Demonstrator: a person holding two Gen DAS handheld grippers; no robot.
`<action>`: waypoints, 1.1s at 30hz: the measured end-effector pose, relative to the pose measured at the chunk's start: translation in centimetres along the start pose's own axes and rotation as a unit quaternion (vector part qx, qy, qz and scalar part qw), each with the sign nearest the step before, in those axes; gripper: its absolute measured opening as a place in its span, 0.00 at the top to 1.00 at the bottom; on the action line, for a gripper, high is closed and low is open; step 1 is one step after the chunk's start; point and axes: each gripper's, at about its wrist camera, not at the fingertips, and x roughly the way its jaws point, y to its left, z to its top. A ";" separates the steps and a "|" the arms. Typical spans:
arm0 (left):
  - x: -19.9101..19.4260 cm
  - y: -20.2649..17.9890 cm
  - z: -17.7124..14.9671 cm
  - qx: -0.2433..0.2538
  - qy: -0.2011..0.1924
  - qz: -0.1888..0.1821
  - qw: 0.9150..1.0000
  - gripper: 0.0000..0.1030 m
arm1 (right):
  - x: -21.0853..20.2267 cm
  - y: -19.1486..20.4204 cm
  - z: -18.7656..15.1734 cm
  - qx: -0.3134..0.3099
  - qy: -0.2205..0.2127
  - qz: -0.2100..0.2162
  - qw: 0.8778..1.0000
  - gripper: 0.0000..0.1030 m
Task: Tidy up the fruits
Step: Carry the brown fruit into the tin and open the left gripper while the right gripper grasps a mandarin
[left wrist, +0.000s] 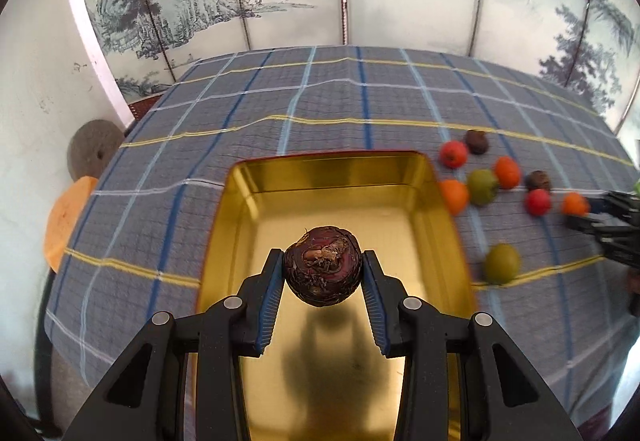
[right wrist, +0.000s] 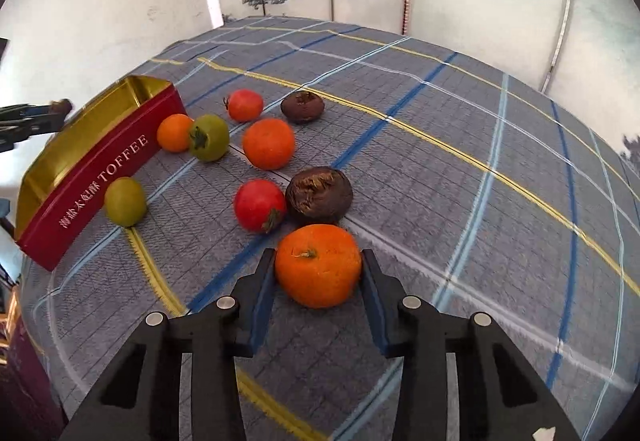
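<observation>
Fruits | left tongs point(left wrist: 322, 267) grip water chestnut point(left wrist: 322, 265) | right tongs point(right wrist: 319, 267) clamp orange point(right wrist: 318, 265)

One readable label showed: the red outer side wall of the tin point(right wrist: 100, 177), seen from the right wrist, carried "TOFFEE" in pale capital letters, with a run of Chinese characters just before it, too small to make out. Nothing else bore any writing.

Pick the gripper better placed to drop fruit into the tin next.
Left. The left gripper already holds a dark brown fruit above the gold tin. The right gripper grips an orange on the cloth, beside the tin.
</observation>
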 end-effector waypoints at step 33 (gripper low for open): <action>5.1 4.1 1.9 0.008 0.034 0.039 0.999 0.57 | -9.9 7.0 0.3 0.008 -0.079 0.062 0.995 0.64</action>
